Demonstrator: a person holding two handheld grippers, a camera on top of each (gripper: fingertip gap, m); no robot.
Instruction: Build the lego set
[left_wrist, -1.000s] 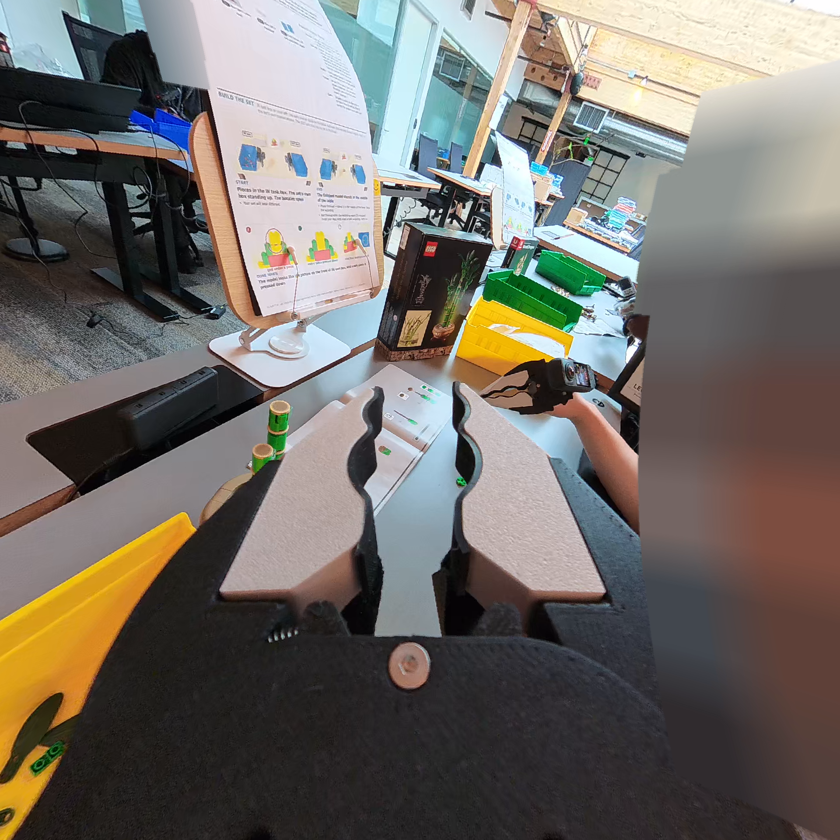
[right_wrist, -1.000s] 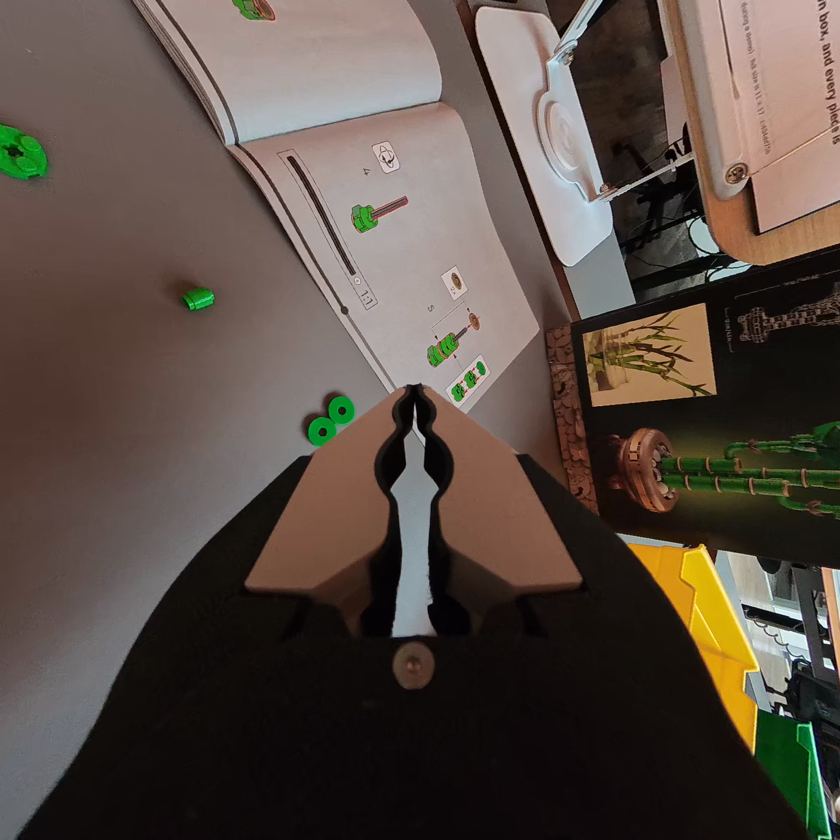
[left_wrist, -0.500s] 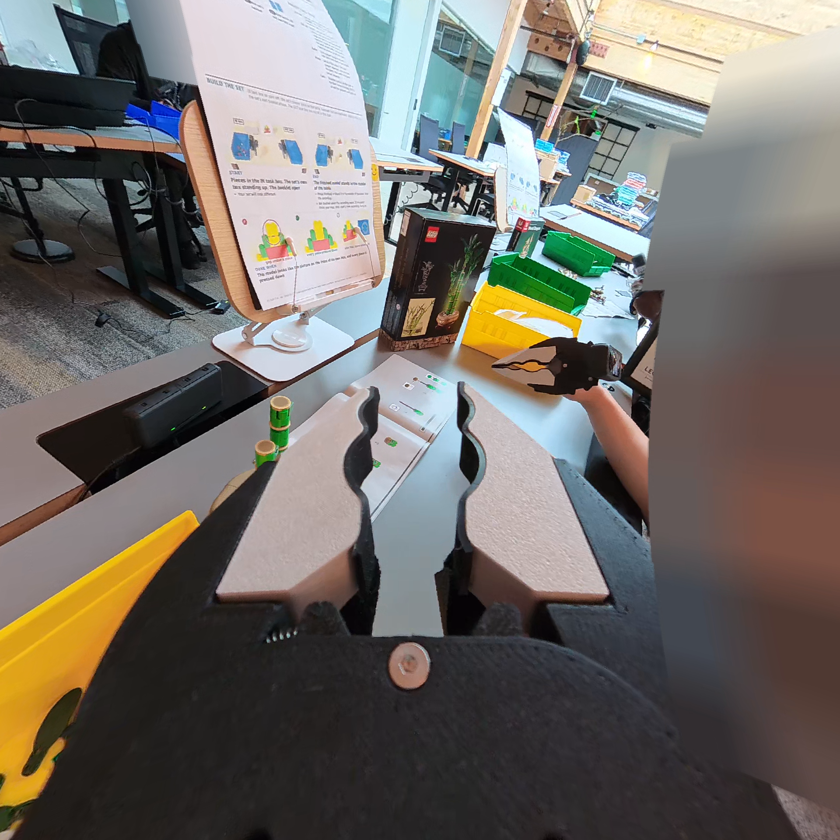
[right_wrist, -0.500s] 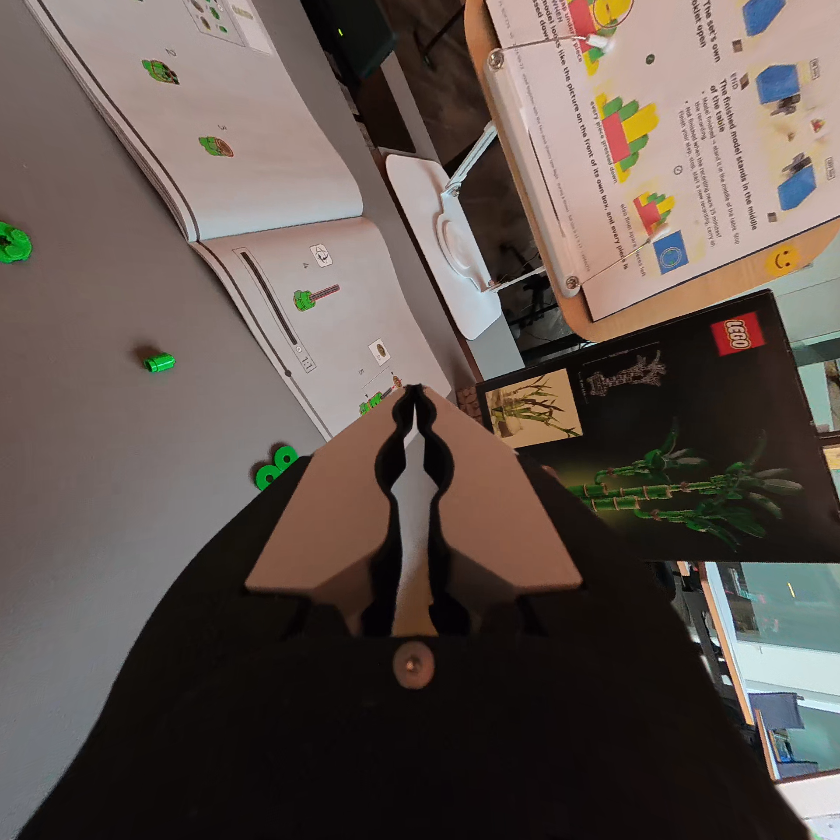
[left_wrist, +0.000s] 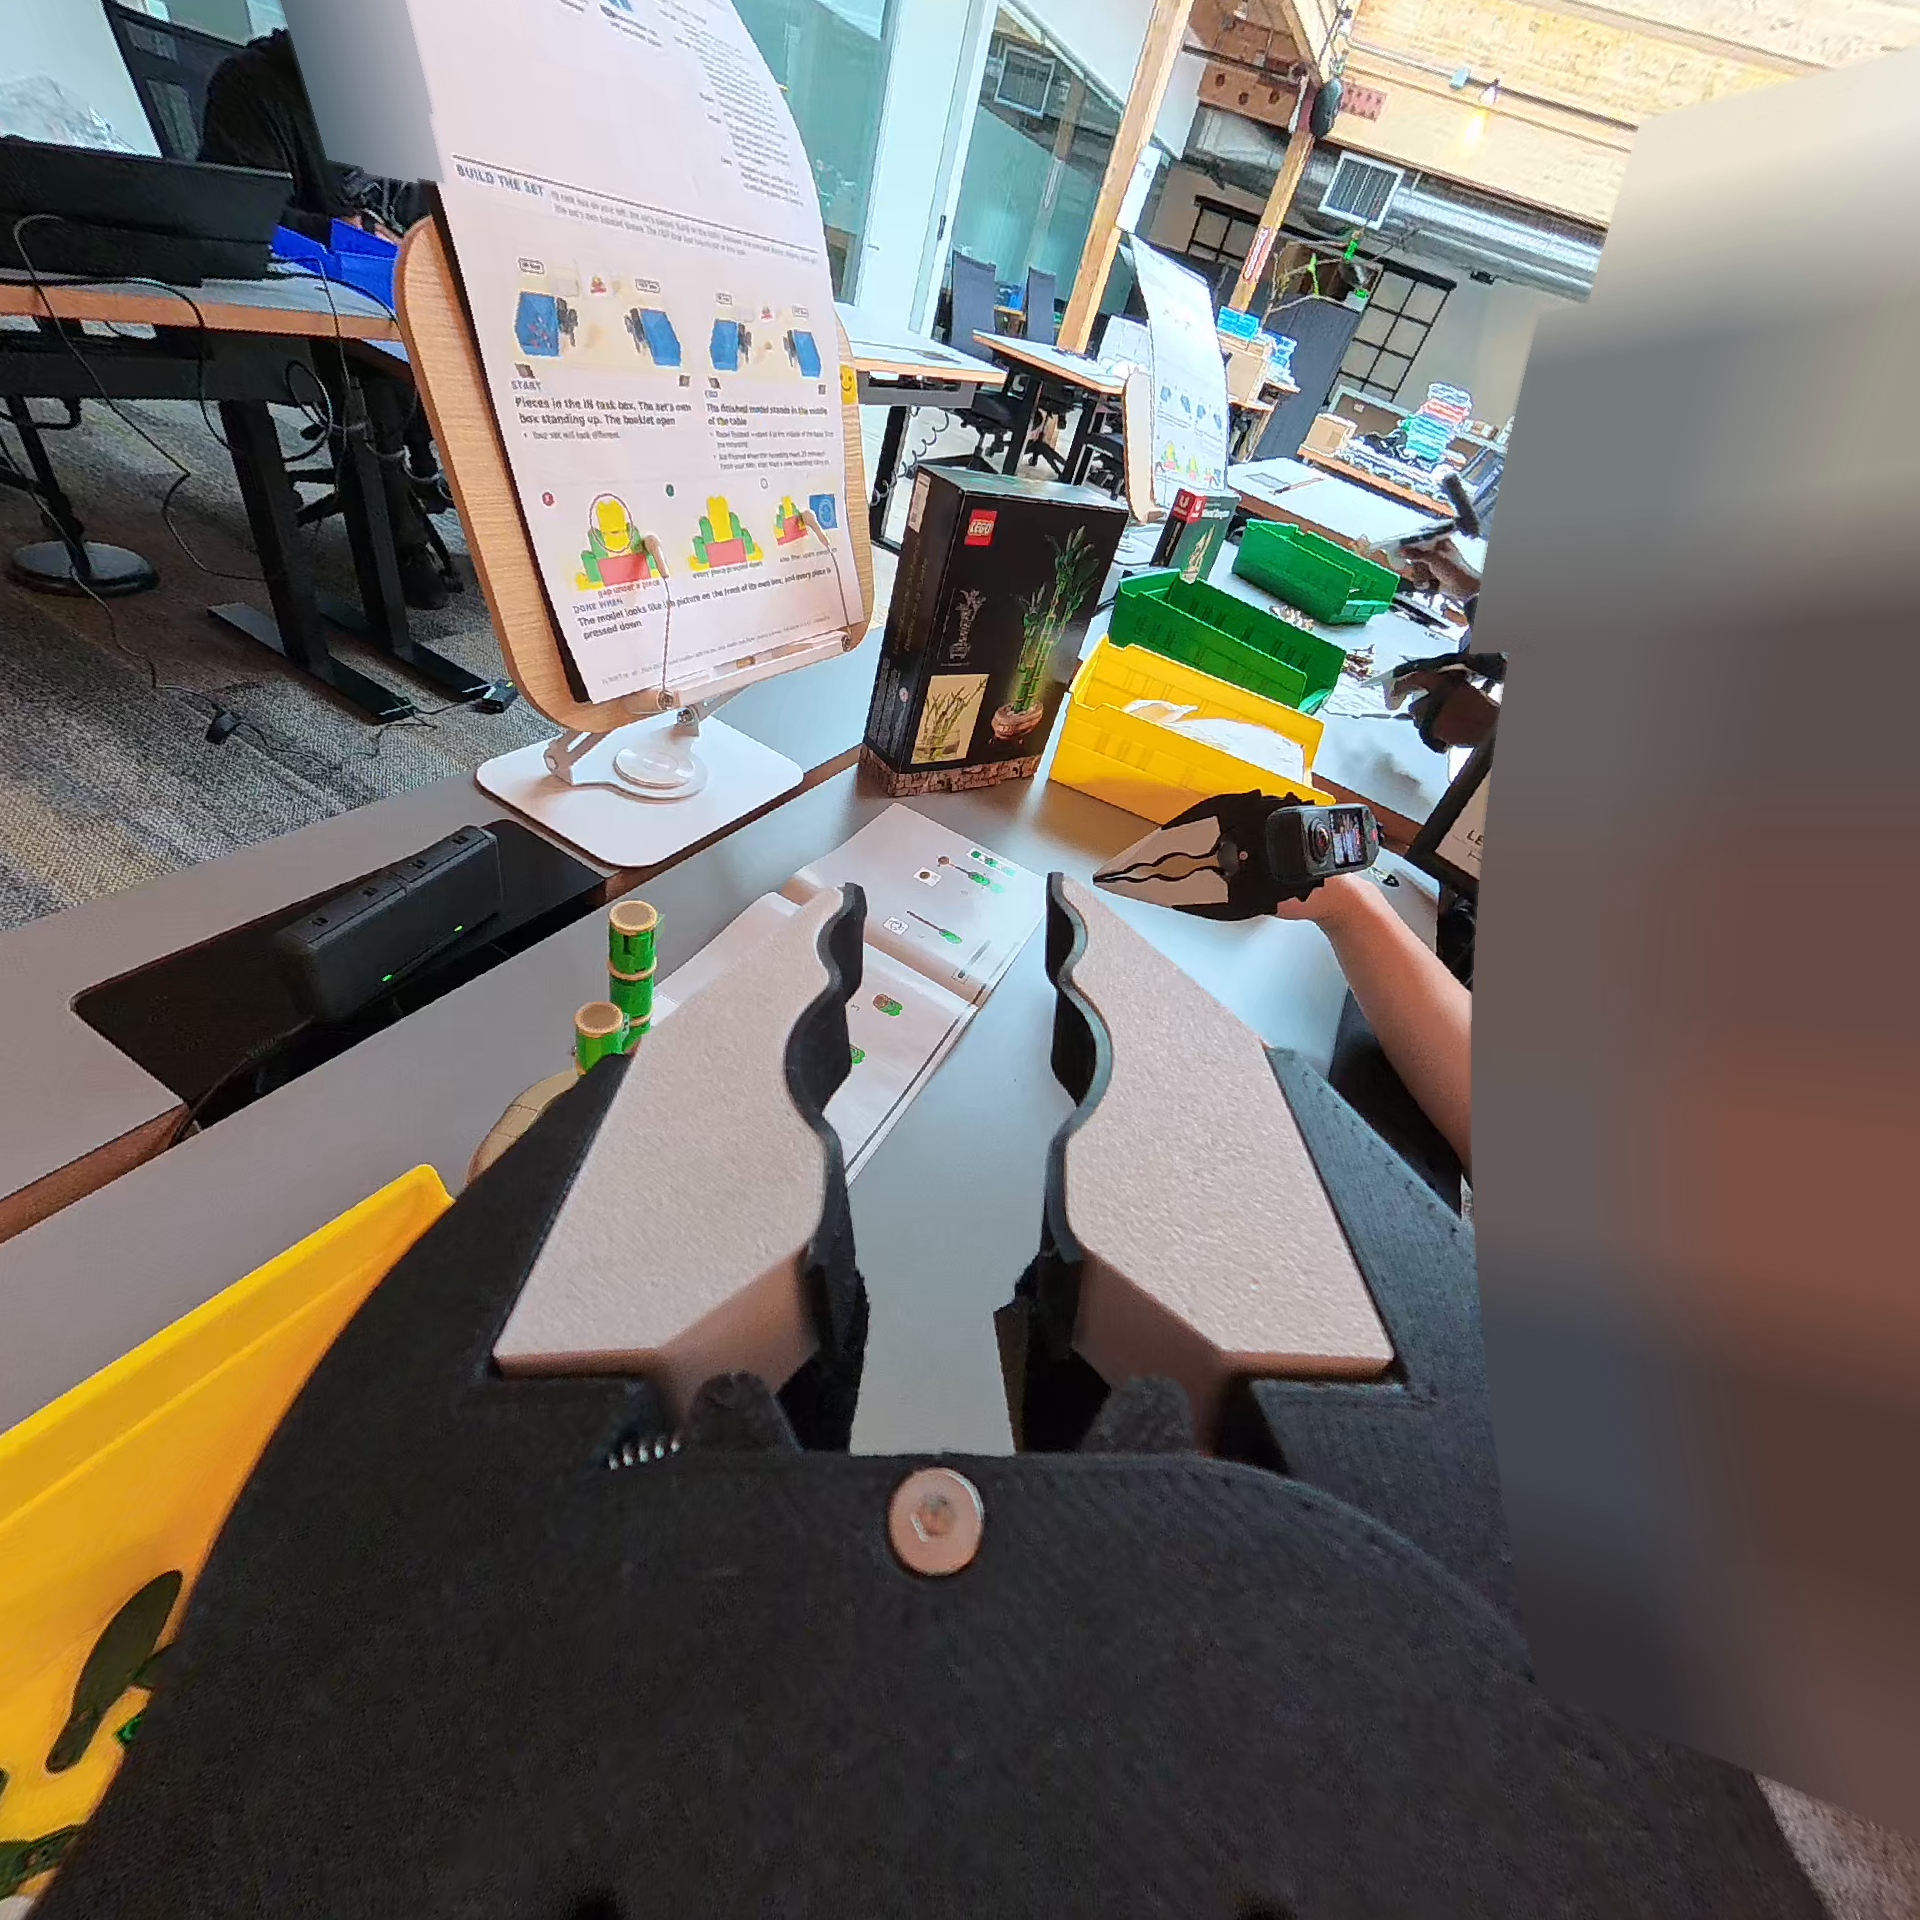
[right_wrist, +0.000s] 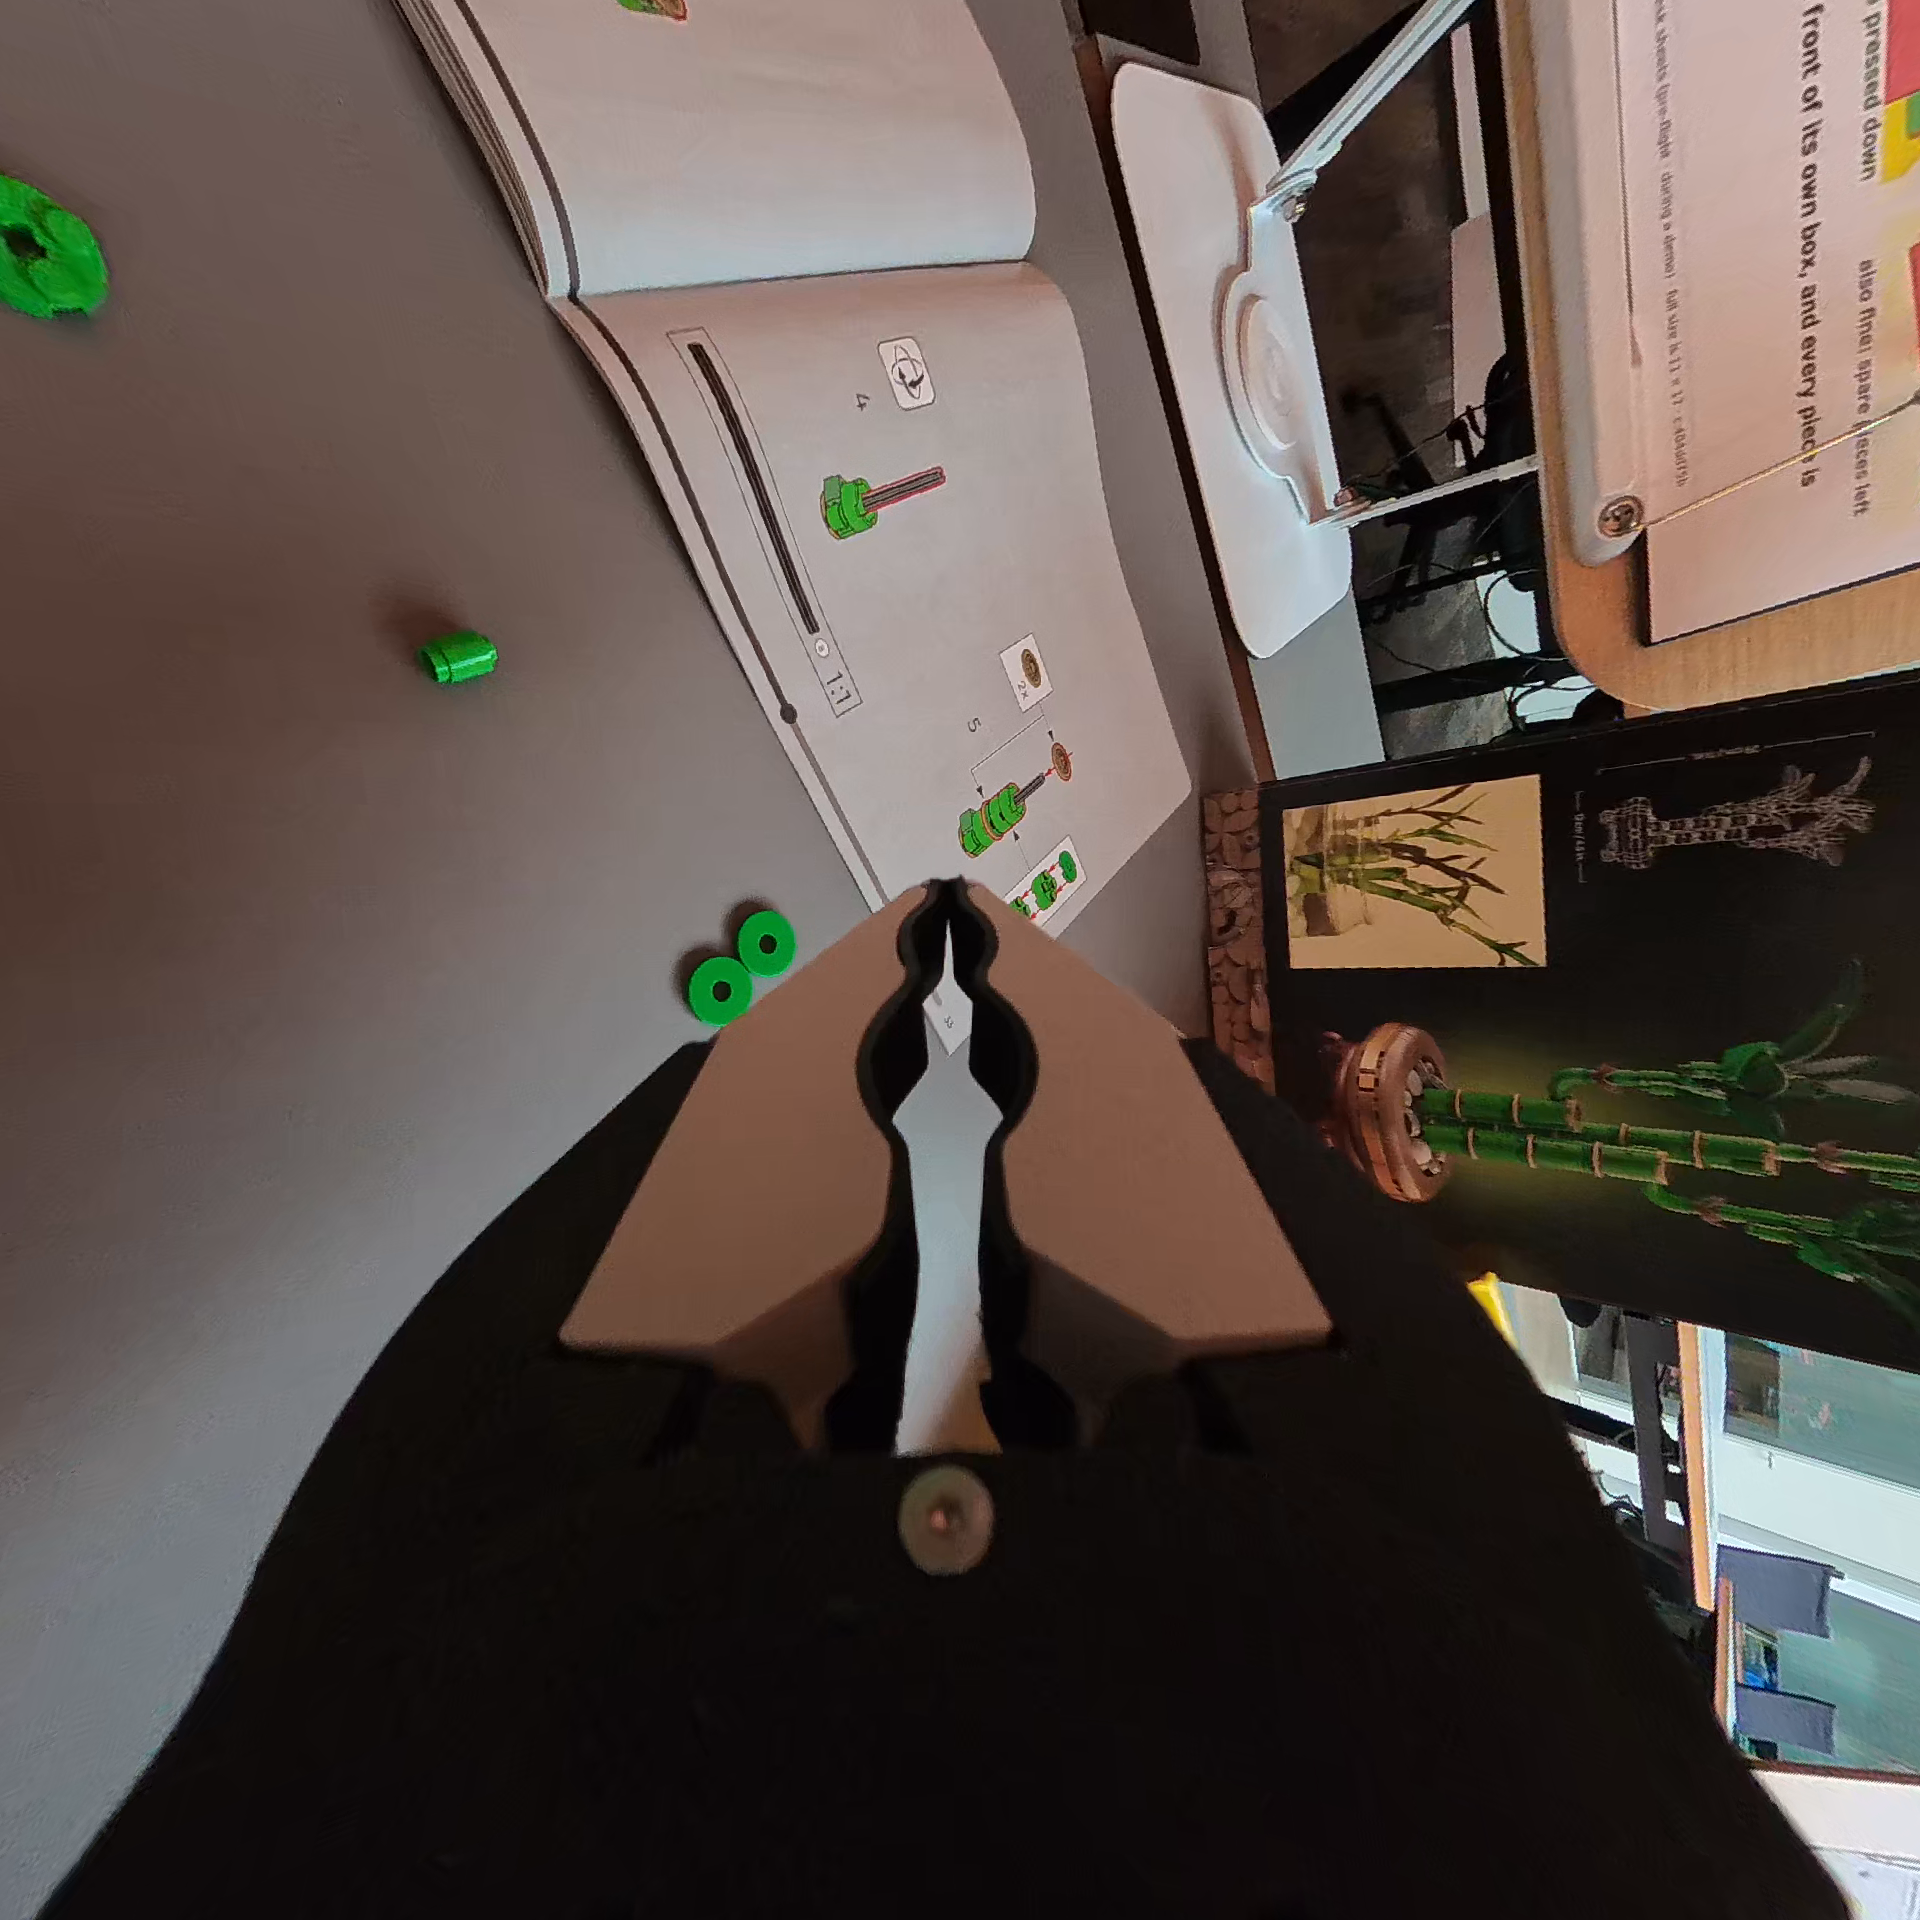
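Note:
My left gripper (left_wrist: 954, 902) is open and empty, held above the grey table and pointing at the open instruction booklet (left_wrist: 914, 966). A partly built green stalk with tan caps (left_wrist: 630, 966) stands just left of its left finger. My right gripper (right_wrist: 945, 889) is shut and empty, with its tip over the booklet's (right_wrist: 831, 436) near corner; it also shows in the left wrist view (left_wrist: 1117, 876). Loose green pieces lie on the table: two round ones (right_wrist: 743, 966) beside the right finger, a small cylinder (right_wrist: 457, 658) and a round plate (right_wrist: 47, 249).
The black set box (left_wrist: 987, 634) stands behind the booklet, also in the right wrist view (right_wrist: 1610, 987). A sheet stand (left_wrist: 644, 769) is at the back left. Yellow (left_wrist: 1174, 727) and green bins (left_wrist: 1216, 634) are at the back right. A yellow bin (left_wrist: 156, 1455) with dark pieces is near left. Left tips to right tips: about 50 centimeters. From the right gripper's tips to the small cylinder (right_wrist: 457, 658) is close to 9 centimeters.
The right gripper tipped up half a second ago and has come back down over the booklet's corner, still shut. The left gripper stays open and has barely shifted.

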